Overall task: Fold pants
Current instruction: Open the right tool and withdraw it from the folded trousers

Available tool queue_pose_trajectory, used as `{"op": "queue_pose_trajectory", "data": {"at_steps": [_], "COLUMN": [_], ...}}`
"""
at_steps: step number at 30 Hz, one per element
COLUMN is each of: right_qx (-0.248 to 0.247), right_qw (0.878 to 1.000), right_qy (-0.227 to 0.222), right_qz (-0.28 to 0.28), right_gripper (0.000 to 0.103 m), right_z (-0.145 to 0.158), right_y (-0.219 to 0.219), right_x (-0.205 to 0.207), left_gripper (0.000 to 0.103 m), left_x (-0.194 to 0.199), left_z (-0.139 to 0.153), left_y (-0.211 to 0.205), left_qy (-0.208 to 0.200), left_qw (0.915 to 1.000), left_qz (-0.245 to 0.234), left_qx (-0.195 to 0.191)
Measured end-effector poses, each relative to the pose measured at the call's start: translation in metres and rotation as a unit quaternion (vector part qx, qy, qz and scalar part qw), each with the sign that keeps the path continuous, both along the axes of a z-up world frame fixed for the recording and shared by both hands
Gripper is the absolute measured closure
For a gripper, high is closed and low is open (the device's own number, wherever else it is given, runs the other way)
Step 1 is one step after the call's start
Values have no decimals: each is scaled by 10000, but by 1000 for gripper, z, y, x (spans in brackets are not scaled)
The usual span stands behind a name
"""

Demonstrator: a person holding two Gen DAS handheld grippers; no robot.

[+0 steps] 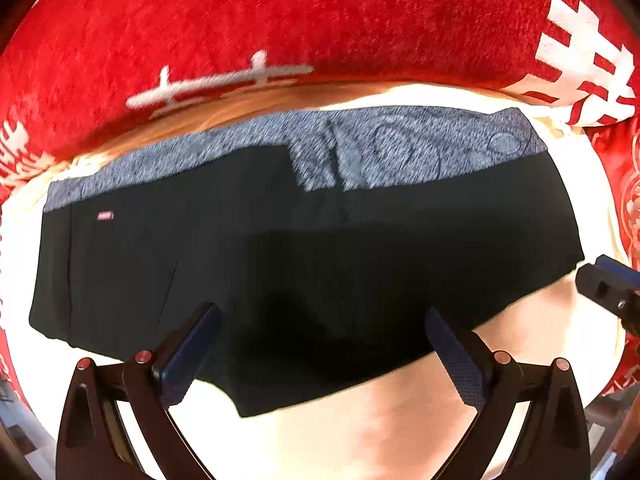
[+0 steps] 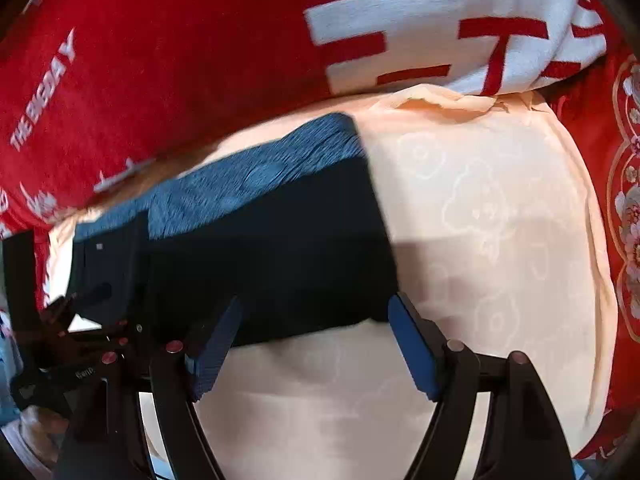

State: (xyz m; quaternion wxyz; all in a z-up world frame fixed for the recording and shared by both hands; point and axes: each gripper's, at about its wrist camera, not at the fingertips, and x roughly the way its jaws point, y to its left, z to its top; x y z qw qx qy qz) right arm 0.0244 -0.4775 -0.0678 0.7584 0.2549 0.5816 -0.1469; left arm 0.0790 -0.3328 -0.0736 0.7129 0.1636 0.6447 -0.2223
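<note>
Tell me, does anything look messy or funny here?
Nothing much. The black pants lie flat in a folded block on the cream sheet, grey lining strip along the far edge. Only the sheet's far corner is rumpled, near the red blanket. Both tools are open.

The pants are black, with a band of grey-blue heathered lining showing along their far edge. They lie flat on the pale peach sheet, folded into a wide, compact rectangle whose long side runs left to right. A small pink label sits near the far left corner of the black cloth. The near edge is slightly uneven, dipping lowest left of middle. The right end stops well short of the sheet's right edge.
</note>
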Motion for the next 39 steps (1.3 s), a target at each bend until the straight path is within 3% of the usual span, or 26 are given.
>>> {"op": "queue_pose_trajectory", "data": {"at_steps": [9, 19, 39], "right_qx": [316, 271, 248], "right_qw": [9988, 9951, 9864], "right_qy": [230, 466, 571], "right_qz": [295, 826, 1524], "right_gripper": [23, 23, 23], "right_z": [-7, -6, -3], "right_y": [58, 118, 204], "right_x": [-2, 10, 67], "left_gripper": [1, 1, 1], "left_x": [-16, -19, 3], "left_z": [5, 20, 33], "left_y": [93, 190, 300], "left_qy": [307, 194, 280], "left_qw": [9988, 9954, 9883], "left_qz": [390, 906, 1482], "left_qx": [30, 261, 207]}}
